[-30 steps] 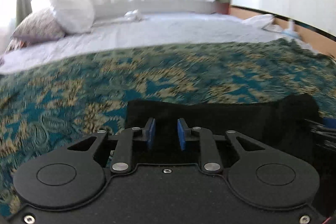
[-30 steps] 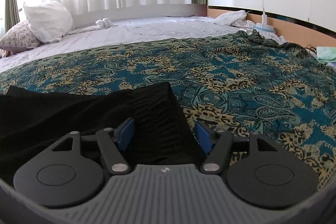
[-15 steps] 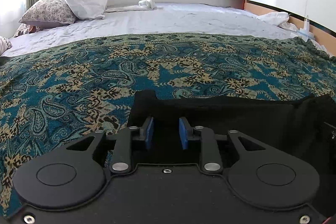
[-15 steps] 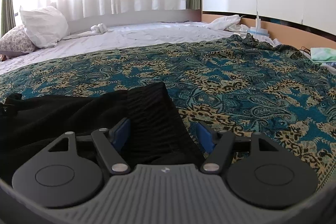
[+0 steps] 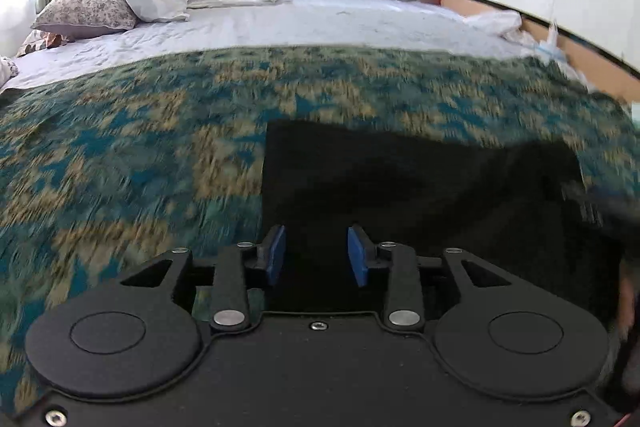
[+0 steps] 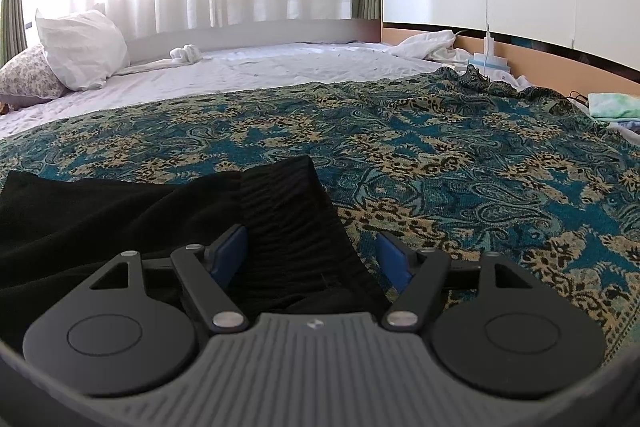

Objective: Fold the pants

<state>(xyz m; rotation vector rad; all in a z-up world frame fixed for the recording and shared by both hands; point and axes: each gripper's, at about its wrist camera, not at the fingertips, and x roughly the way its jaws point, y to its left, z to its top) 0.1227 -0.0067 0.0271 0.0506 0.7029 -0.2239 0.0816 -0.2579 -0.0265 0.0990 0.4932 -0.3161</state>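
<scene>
Black pants (image 5: pixel 420 187) lie on a teal and gold patterned bedspread (image 5: pixel 140 155). In the left wrist view my left gripper (image 5: pixel 316 253) is open, its blue pads (image 5: pixel 276 253) over the left end of the pants; the view is motion-blurred. In the right wrist view the pants (image 6: pixel 120 219) stretch left, with the ribbed waistband (image 6: pixel 288 211) at the right end. My right gripper (image 6: pixel 314 259) is open with the waistband between its pads (image 6: pixel 230 255), not clamped.
White sheet (image 6: pixel 260 67), a white pillow (image 6: pixel 80 47) and a floral pillow (image 5: pixel 84 7) lie at the far side. White cloth and small items (image 6: pixel 488 59) sit by the right wall. A folded green cloth (image 6: pixel 612 105) lies at the far right.
My left gripper's pads have spread apart from a narrow gap and the left view has shifted with blur. My right gripper stays open over the waistband, barely moved.
</scene>
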